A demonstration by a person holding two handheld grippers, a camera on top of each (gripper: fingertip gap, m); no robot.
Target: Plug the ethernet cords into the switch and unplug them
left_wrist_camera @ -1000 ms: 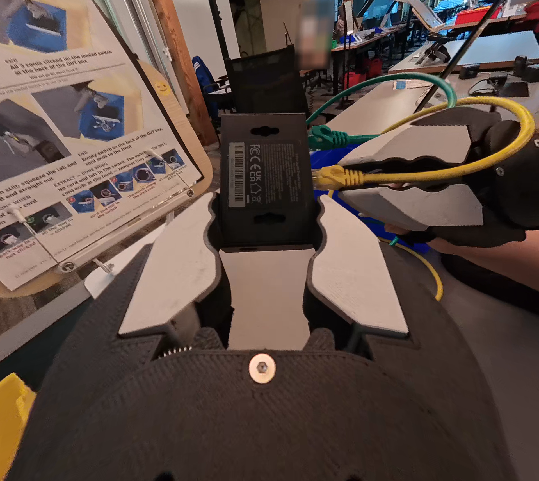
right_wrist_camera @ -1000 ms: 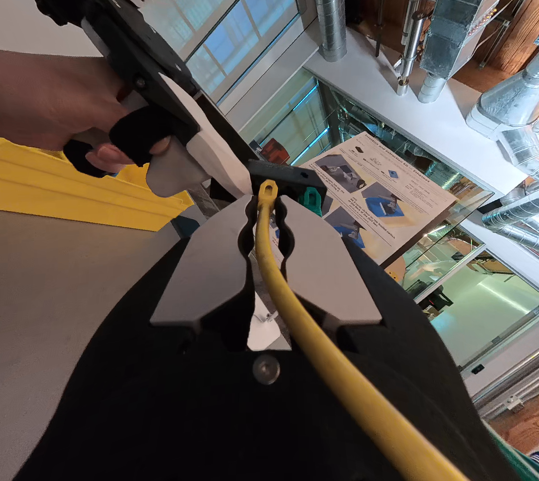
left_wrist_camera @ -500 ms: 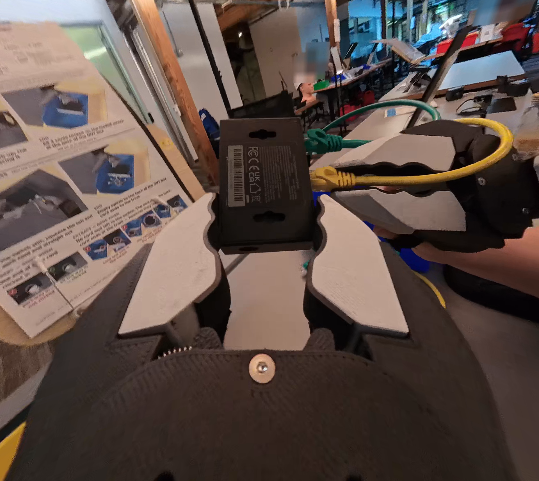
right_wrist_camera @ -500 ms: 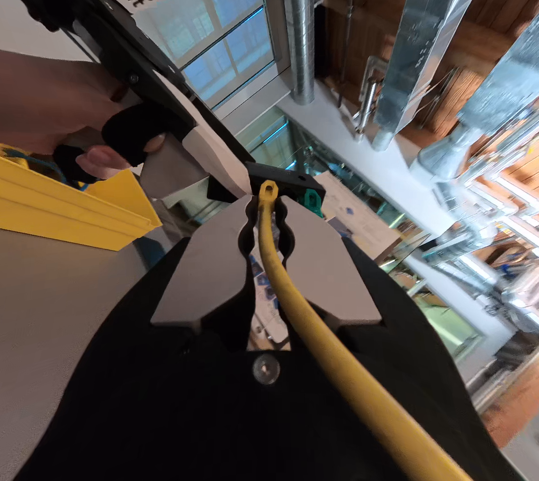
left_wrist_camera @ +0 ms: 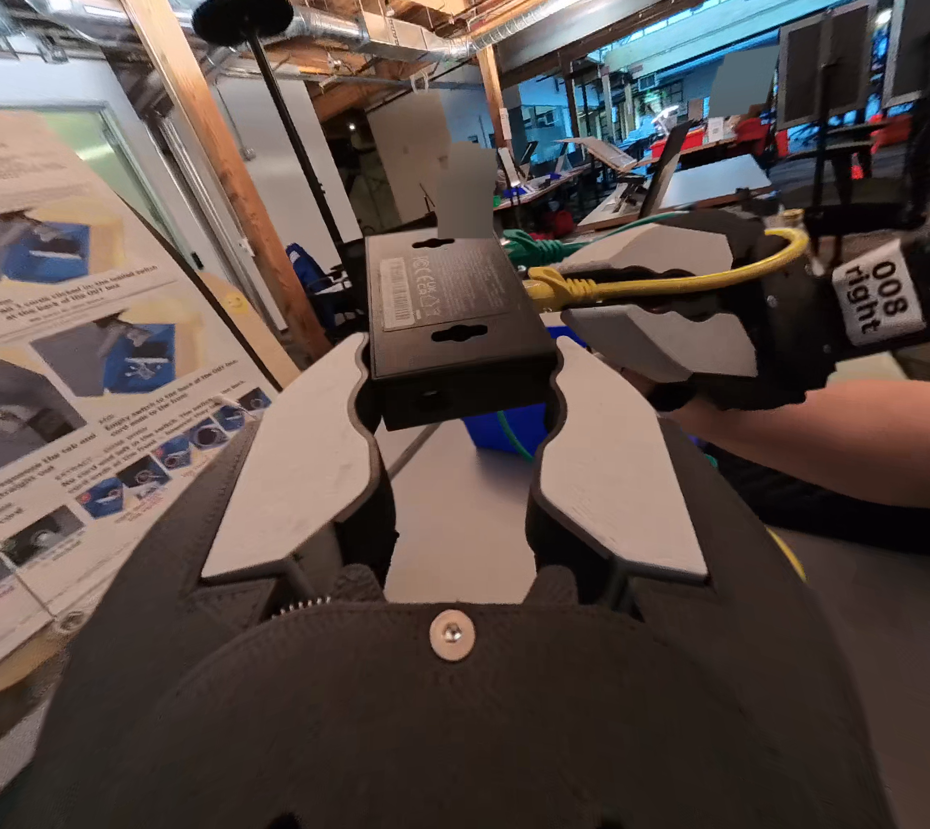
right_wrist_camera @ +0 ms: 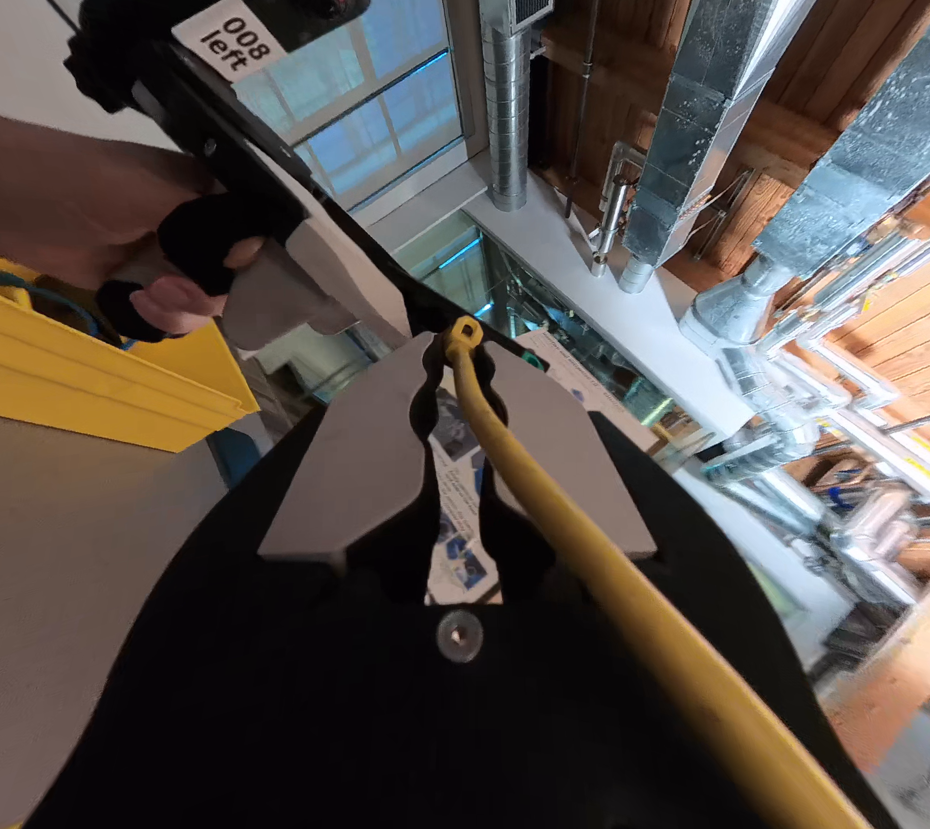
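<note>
My left gripper (left_wrist_camera: 458, 377) is shut on the black switch (left_wrist_camera: 448, 302) and holds it in the air, underside up. A green cord (left_wrist_camera: 533, 246) sits in the switch's right side. My right gripper (right_wrist_camera: 455, 347) is shut on the yellow cord (right_wrist_camera: 503, 432) just behind its plug. In the left wrist view the right gripper (left_wrist_camera: 568, 296) comes in from the right, and the yellow plug (left_wrist_camera: 551, 284) sits at the switch's side ports, beside the green plug. In the right wrist view the switch (right_wrist_camera: 433, 302) shows edge-on at my fingertips.
An instruction board (left_wrist_camera: 100, 352) leans at the left. A blue bin (left_wrist_camera: 503, 427) sits below the switch on a grey table (left_wrist_camera: 443, 503). A yellow bin (right_wrist_camera: 100, 377) lies at the left in the right wrist view. A person's hand (right_wrist_camera: 75, 211) holds the left gripper.
Both grippers have tilted upward together with the switch, so more ceiling shows. The yellow plug stays at the switch's side. Both grasps hold unchanged.
</note>
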